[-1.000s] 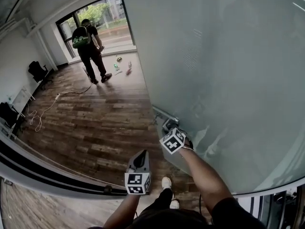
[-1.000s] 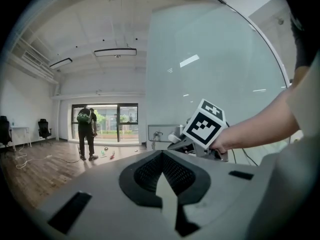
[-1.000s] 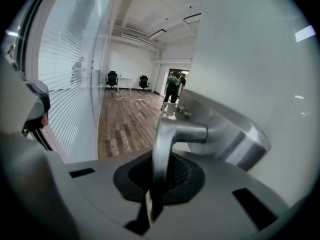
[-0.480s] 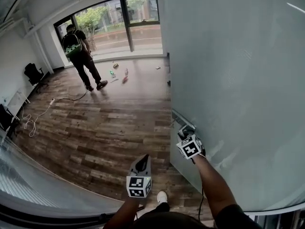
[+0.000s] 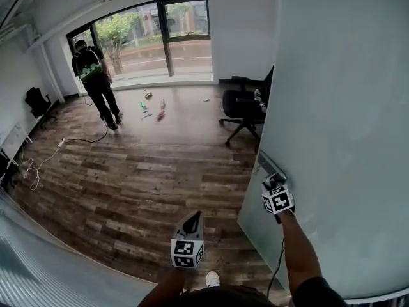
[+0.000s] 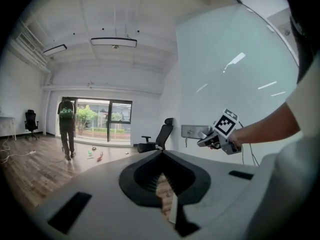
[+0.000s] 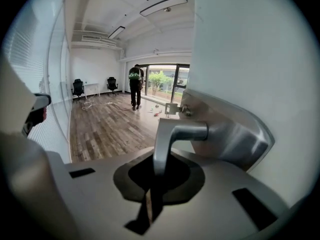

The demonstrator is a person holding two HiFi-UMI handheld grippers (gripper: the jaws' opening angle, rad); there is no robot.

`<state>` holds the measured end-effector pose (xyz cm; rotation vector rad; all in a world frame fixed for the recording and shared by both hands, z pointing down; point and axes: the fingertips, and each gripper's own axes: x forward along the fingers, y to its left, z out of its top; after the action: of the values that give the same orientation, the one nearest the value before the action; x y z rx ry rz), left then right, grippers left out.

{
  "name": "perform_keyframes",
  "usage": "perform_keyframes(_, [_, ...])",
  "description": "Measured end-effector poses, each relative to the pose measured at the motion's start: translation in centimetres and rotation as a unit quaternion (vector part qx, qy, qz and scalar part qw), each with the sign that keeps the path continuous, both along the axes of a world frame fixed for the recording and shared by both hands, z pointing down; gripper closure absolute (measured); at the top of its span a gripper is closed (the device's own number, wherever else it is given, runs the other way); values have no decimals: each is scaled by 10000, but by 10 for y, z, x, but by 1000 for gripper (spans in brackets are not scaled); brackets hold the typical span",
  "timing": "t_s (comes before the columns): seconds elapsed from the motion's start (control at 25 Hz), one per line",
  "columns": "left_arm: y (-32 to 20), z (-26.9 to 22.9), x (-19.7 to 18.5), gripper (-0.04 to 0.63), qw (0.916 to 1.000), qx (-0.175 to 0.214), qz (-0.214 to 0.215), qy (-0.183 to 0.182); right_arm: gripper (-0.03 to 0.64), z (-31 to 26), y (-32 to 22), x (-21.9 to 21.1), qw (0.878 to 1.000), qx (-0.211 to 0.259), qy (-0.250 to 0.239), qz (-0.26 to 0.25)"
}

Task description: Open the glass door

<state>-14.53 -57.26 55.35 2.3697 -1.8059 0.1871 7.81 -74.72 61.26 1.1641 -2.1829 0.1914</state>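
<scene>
door: glass door (image 5: 345, 120) stands upright, swung open
handle: lever handle (image 7: 172, 134) on door's edge, tip pointing down
right gripper (image 5: 271, 185): pinching the handle
left gripper (image 5: 191, 217): pressed together, empty, off the door

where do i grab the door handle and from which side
Take the handle by its free end, the slim arm that bends away from the plate. Come in along the door face from the person's side. That arm stands off the door, so jaws fit either side. The right gripper is shut on it this way.
</scene>
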Motion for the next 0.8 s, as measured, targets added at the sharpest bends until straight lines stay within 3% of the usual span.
perform_keyframes(0.36, [-48,-9,13,594,9998,-161,84,-51,601,-21,-73,84,9981,-97,-28,606])
perform_keyframes(0.8, [-109,3,42,594,9995,-227,-158,-170,603,-18,-140,192,9932,-168,-245,1125])
